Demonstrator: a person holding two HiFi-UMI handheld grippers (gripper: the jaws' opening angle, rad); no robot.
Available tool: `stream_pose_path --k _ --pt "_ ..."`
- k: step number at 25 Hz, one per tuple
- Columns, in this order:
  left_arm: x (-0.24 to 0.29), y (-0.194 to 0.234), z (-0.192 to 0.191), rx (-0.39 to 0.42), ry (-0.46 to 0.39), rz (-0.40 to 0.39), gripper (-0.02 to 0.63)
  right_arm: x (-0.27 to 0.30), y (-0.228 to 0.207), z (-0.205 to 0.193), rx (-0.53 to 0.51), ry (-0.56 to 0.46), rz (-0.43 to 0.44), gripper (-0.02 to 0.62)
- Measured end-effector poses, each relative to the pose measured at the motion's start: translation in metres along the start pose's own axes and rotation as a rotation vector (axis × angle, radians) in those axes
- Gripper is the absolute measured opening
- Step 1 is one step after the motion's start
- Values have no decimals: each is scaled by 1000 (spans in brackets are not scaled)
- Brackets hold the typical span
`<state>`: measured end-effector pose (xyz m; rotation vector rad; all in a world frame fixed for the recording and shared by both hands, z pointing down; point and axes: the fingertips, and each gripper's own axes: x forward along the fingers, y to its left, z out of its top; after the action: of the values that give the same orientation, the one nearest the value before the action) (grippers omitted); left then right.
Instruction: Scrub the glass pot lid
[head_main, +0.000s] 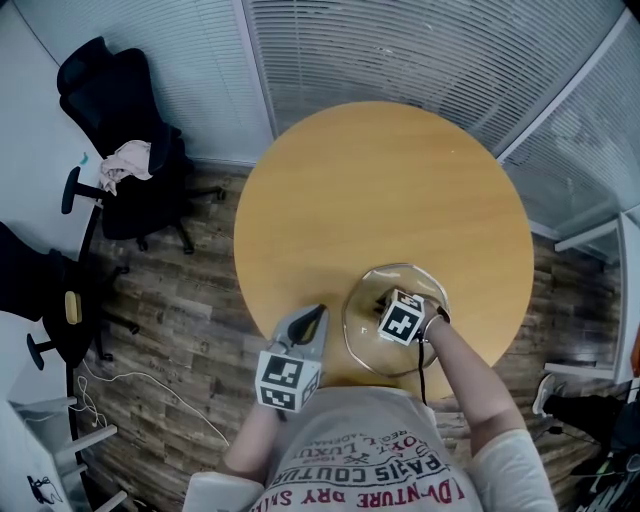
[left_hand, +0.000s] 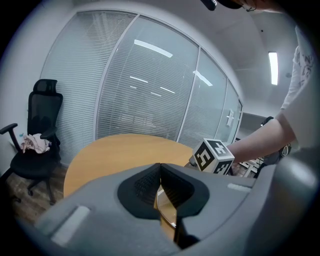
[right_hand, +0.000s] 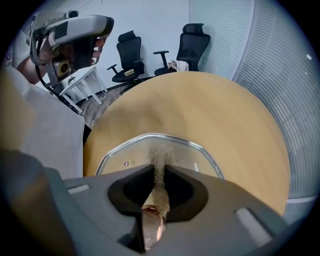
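Note:
The glass pot lid (head_main: 365, 345) lies flat on the round wooden table (head_main: 380, 180), near the edge closest to me. My right gripper (head_main: 386, 300) is over the lid's middle, shut on a thin tan scrub pad (right_hand: 159, 156) that sticks out past the jaws onto the glass (right_hand: 180, 147). The right gripper view has these jaws (right_hand: 161, 169) closed on the pad. My left gripper (head_main: 318, 312) hovers just left of the lid, shut with nothing in it. In the left gripper view (left_hand: 160, 166), a sliver of the lid's rim (left_hand: 169, 207) shows under the jaws, and the right gripper's marker cube (left_hand: 214, 156) is at the right.
A black office chair (head_main: 120, 130) with a cloth (head_main: 125, 160) on its seat stands on the wood floor to the left, a second chair (head_main: 50, 300) nearer me. Glass walls with blinds curve behind the table. A white cable (head_main: 150, 385) trails on the floor at the lower left.

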<state>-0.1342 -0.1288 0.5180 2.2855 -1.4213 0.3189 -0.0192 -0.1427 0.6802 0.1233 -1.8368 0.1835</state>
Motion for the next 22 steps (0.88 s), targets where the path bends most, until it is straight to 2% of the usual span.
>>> stream_pose_path --k 5,8,12,18,22 --pt "-8 0 1 -4 -4 25 6 2 11 6 -30 26 30 63" --pt "-14 1 -1 -9 -8 41 6 2 22 6 -82 47 42 63" --pt "-20 -2 -6 -13 -2 51 7 3 31 1 -173 66 12 63" --pt "-23 0 -7 -16 5 61 6 3 45 -3 -249 72 2 63" --pt "-28 -8 -10 -17 4 64 7 -1 60 -15 -250 61 3 63"
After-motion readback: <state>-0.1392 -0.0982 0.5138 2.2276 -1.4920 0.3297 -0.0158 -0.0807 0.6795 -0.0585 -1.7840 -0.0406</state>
